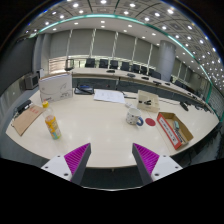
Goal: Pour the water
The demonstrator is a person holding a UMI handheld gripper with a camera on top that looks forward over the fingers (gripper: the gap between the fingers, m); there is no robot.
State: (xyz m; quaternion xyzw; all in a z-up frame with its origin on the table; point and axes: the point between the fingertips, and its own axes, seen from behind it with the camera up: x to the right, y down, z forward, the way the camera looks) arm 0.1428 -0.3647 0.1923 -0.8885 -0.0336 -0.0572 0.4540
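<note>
The table (100, 135) lies ahead of the gripper (112, 160), whose fingers stand apart with nothing between them. A bottle (53, 127) stands on the table left of centre. A cup (135, 119) stands right of centre, beyond the fingers. A box (175, 130) lies right of the cup. Chairs (110, 65) line the far side.

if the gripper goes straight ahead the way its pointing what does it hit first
The open gripper would first cross bare table; nothing stands between its fingers. The clear cup sits slightly to one side, perhaps clipped; depth is unclear.
</note>
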